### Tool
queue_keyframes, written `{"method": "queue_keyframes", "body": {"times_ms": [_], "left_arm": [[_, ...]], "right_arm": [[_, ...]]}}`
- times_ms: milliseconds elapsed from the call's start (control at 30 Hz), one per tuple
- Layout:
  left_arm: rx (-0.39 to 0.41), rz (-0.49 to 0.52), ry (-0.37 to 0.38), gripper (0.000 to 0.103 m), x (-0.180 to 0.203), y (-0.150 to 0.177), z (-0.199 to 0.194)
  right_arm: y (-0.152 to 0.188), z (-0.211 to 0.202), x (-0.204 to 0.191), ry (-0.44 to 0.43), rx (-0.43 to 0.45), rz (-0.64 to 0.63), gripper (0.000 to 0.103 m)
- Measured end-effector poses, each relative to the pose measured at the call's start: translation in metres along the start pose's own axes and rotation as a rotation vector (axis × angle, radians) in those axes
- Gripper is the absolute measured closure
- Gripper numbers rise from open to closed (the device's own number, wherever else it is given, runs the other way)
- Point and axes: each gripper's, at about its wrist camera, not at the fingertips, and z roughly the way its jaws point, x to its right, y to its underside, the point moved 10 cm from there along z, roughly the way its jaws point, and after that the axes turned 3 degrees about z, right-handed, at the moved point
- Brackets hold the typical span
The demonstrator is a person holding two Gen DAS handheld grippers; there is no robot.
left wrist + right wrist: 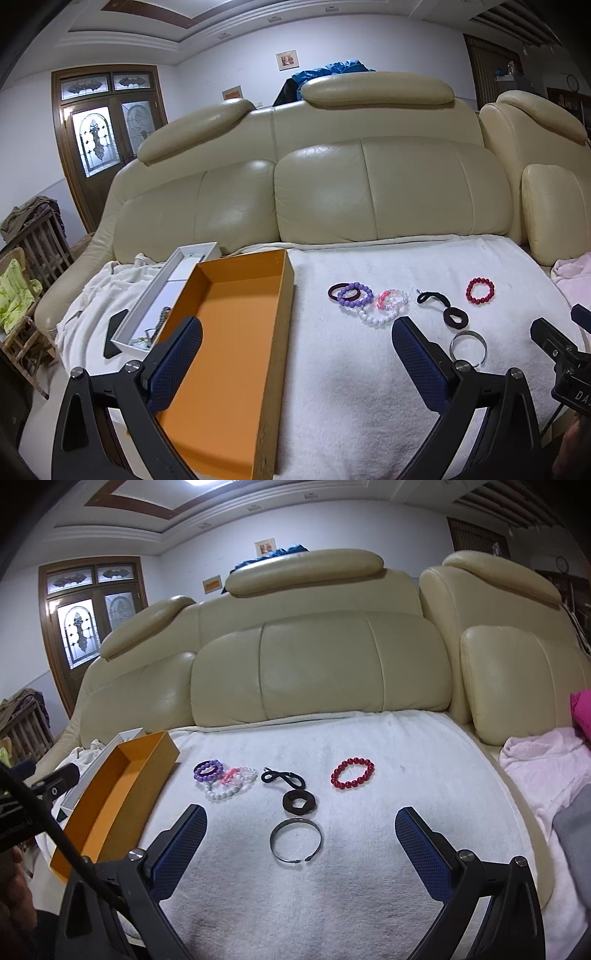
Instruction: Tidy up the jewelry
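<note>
Hovering over the white towel (369, 738) on the cream leather sofa, the left gripper (297, 354) and right gripper (301, 838) both stand spread, holding nothing. An open silver metal bangle (295, 840) lies between the right gripper's fingers. Beyond the bangle sit a dark fabric scrunchie (298, 800) and a red beaded bracelet (352, 773); left of it, an empty orange cardboard box (110, 805).

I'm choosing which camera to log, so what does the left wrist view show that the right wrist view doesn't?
Only the left wrist view shows the white tray's contents and the dark flat thing beside it. Only the right wrist view shows the metal bangle whole and the pink cloth. Both show the orange box, red bracelet, purple bracelet and open tongs: left, right.
</note>
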Motion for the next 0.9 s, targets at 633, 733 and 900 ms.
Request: {"method": "queue_keyframes", "body": {"times_ms": [633, 733, 900], "left_arm": [[-0.064, 0.02, 0.143, 0.001, 0.031, 0.012, 0.073], [-0.144, 0.06, 0.23, 0.001, 0.056, 0.026, 0.092], [-0.269, 0.1, 0.366, 0.001, 0.105, 0.048, 0.111]], "right_arm": [[-0.008, 0.044, 0.022, 0.036, -0.064, -0.025, 0.0], [-0.015, 0.068, 0.046, 0.055, -0.109, 0.013, 0.0], [-0.021, 0.121, 0.082, 0.068, -0.228, 0.094, 0.015]]}}
